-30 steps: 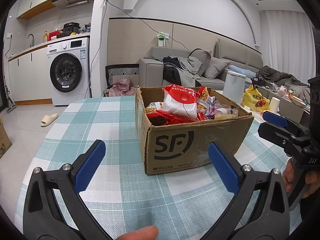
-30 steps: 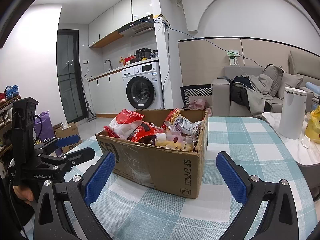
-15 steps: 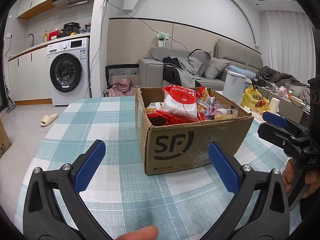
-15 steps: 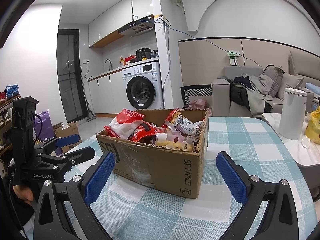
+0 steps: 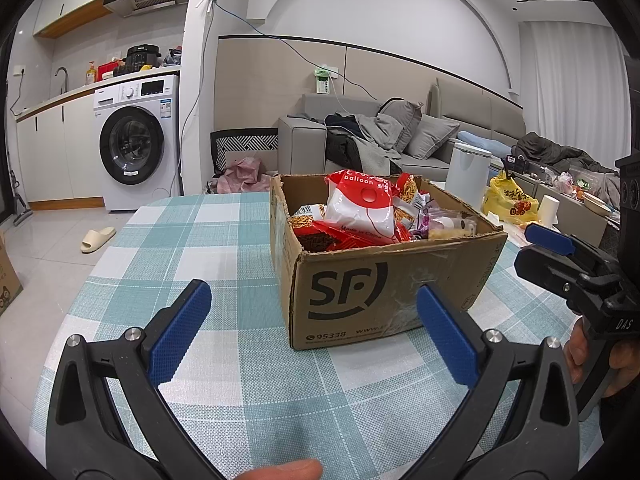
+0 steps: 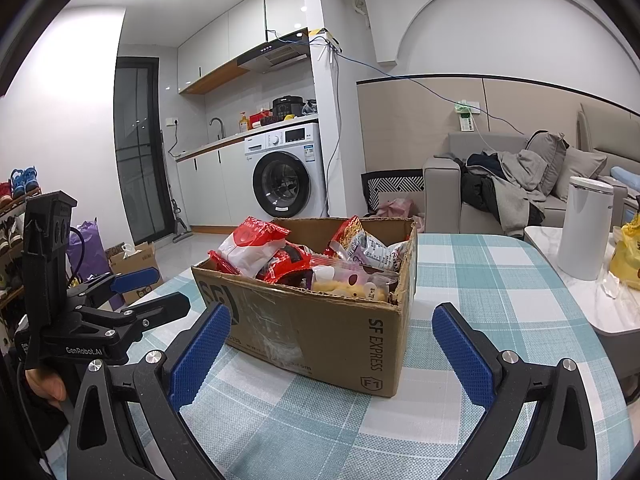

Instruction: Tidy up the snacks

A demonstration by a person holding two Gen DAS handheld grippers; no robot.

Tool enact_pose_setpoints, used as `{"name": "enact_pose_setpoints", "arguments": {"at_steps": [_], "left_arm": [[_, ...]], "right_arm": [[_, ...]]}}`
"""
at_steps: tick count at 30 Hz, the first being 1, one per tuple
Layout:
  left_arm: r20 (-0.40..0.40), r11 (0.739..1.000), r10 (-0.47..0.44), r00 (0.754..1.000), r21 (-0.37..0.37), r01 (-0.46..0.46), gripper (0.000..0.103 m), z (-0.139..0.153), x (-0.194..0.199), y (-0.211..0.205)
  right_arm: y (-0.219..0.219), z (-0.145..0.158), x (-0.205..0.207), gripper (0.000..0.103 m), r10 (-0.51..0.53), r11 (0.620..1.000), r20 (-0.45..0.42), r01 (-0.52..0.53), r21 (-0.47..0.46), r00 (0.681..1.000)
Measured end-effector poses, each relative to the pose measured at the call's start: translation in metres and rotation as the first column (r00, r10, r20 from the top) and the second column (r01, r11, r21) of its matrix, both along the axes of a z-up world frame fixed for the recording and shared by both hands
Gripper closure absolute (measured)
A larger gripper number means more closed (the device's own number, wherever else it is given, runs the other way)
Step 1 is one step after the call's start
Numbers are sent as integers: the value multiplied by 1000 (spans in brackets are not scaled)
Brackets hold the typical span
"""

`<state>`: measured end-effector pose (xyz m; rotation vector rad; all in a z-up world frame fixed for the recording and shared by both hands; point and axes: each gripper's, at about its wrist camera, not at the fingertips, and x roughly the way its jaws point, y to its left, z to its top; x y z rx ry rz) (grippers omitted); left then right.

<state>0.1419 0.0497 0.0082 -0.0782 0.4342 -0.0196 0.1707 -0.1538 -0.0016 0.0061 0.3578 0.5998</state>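
A brown cardboard box (image 5: 384,296) (image 6: 320,332) stands on the checked tablecloth, filled with several snack packets. A red-and-white balloon bag (image 5: 360,208) (image 6: 250,244) sticks up highest, with red packets (image 6: 288,266) and a yellow-and-purple packet (image 6: 352,284) beside it. My left gripper (image 5: 312,334) hovers open just in front of the box, holding nothing. My right gripper (image 6: 332,348) is open too, in front of the box's other corner, also holding nothing. Each gripper shows at the edge of the other's view.
The teal checked table (image 5: 192,248) stretches left of the box. A white bin (image 6: 584,228) and a yellow bag (image 5: 508,204) stand on a side table to the right. A washing machine (image 5: 136,144), sofa (image 5: 400,140) and floor boxes (image 6: 132,260) lie beyond.
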Motion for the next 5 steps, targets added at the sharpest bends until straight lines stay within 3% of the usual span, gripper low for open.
{"name": "enact_pose_setpoints", "arguments": {"at_steps": [5], "left_arm": [[6, 1000, -2, 1000, 2, 2, 1, 1, 1, -1]], "right_arm": [[0, 0, 0, 0, 0, 1000, 0, 0, 1, 1000]]}}
